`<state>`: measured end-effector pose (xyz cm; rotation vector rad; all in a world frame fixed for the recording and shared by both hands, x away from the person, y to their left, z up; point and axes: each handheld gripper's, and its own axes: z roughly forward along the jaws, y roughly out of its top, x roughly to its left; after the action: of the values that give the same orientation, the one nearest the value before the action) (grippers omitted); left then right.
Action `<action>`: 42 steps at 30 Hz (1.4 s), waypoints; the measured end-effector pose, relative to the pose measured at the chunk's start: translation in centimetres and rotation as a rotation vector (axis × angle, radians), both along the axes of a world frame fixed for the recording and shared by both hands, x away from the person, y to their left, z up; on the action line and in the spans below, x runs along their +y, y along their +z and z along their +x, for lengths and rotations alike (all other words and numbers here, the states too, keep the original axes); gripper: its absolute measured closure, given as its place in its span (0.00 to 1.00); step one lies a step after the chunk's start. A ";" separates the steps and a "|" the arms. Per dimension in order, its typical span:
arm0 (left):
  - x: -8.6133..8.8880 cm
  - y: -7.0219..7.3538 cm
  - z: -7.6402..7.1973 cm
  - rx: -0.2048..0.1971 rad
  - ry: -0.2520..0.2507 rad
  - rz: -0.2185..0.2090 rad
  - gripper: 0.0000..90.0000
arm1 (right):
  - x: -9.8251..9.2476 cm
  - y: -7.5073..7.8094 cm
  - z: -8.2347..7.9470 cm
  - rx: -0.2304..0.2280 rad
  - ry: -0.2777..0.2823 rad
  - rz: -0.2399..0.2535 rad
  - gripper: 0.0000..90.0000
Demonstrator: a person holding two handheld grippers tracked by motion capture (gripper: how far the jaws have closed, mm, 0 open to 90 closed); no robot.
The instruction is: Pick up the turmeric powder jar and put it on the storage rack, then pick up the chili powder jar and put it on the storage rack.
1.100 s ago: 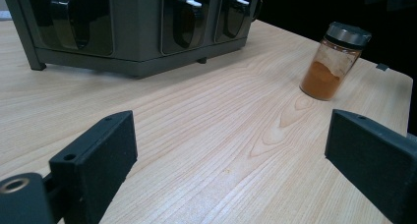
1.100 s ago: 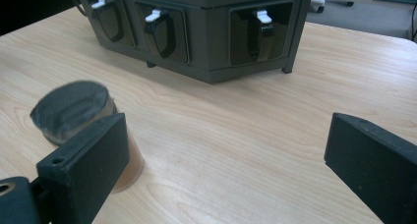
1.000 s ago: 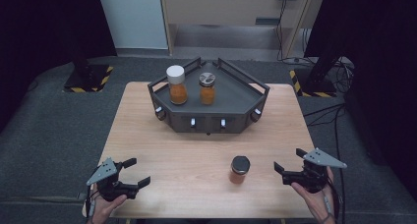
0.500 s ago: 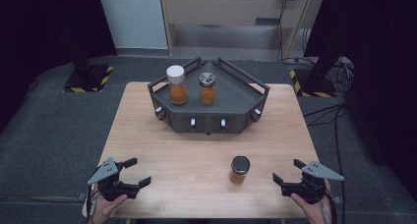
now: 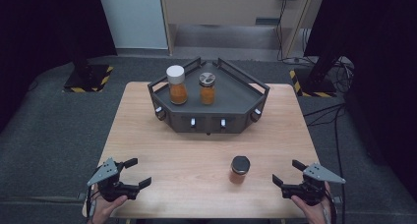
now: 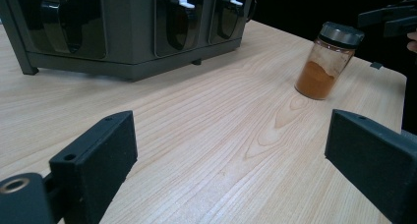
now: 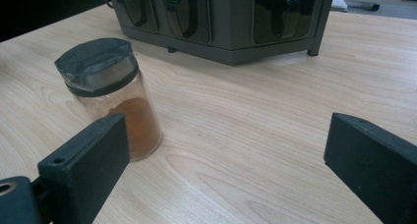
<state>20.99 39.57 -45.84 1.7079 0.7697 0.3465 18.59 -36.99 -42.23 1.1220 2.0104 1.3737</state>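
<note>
Your right claw (image 5: 289, 173) sits low at the near right of the wooden surface (image 5: 162, 150), jaws spread wide and gripping nothing, with the black-lidded spice jar (image 5: 239, 169) standing upright just to its left, near the front edge and well apart from the rack. In the right gripper view that jar (image 7: 110, 94) lies off toward the left jaw rather than between the two, so if you push straight ahead, that jaw could clip the glass and tip it or slide it away; it is narrow and only partly filled, so I judge it would topple easily. Squeeze too high and the lid may slip out. Your left claw (image 5: 132, 172) is also released and empty at the near left. Count: three spice jars, one on the surface and two on the dark angular rack (image 5: 236, 94), a white-lidded jar (image 5: 176, 84) and a metal-lidded jar (image 5: 207, 88); one rack; two claws.
</note>
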 end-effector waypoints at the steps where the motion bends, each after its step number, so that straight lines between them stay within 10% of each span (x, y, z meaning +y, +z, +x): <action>1: 0.0 0.0 0.0 0.002 0.001 -0.001 0.05 | 0.0 0.0 0.1 0.003 0.002 0.003 0.04; 42: -0.1 0.1 0.1 0.005 -0.005 0.006 0.05 | -0.5 0.9 -0.4 -0.014 -0.025 0.012 0.04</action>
<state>21.04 39.50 -45.77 1.7169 0.7691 0.3416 18.20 -37.48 -41.34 1.1358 1.9741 1.3788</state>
